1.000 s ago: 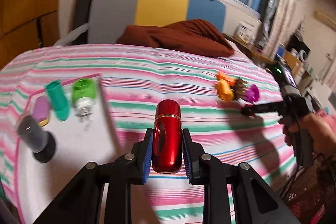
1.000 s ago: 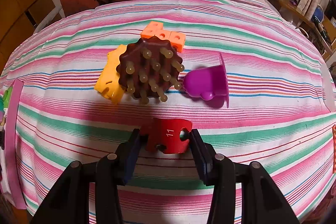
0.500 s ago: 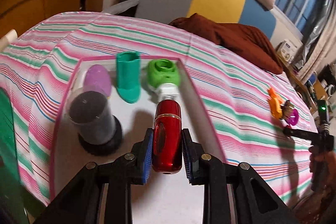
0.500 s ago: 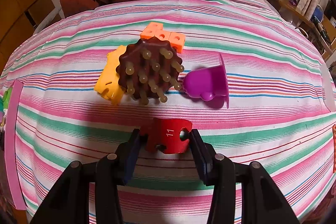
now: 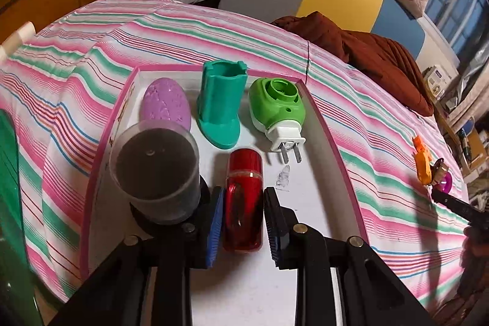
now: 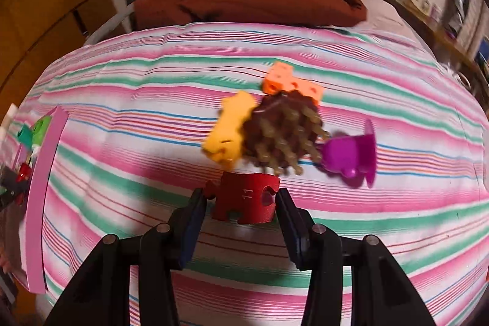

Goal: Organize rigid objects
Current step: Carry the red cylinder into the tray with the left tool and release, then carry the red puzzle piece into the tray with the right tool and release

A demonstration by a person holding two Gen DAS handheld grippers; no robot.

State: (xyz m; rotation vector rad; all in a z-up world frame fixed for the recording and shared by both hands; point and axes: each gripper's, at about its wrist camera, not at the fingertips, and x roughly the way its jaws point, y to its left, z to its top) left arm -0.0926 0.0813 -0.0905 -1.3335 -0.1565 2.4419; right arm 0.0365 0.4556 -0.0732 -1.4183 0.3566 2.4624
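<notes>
L gripper [image 5: 243, 217] clamped red tube [image 5: 243, 200], long axis pointing away along fingers, over tray [image 5: 324, 124]; R gripper [image 6: 241, 205] clamped red puzzle piece [image 6: 246, 197].

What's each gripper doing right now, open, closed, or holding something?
Left gripper: closed on the red bottle, over the white tray.
Right gripper: closed on the red puzzle piece.
</notes>
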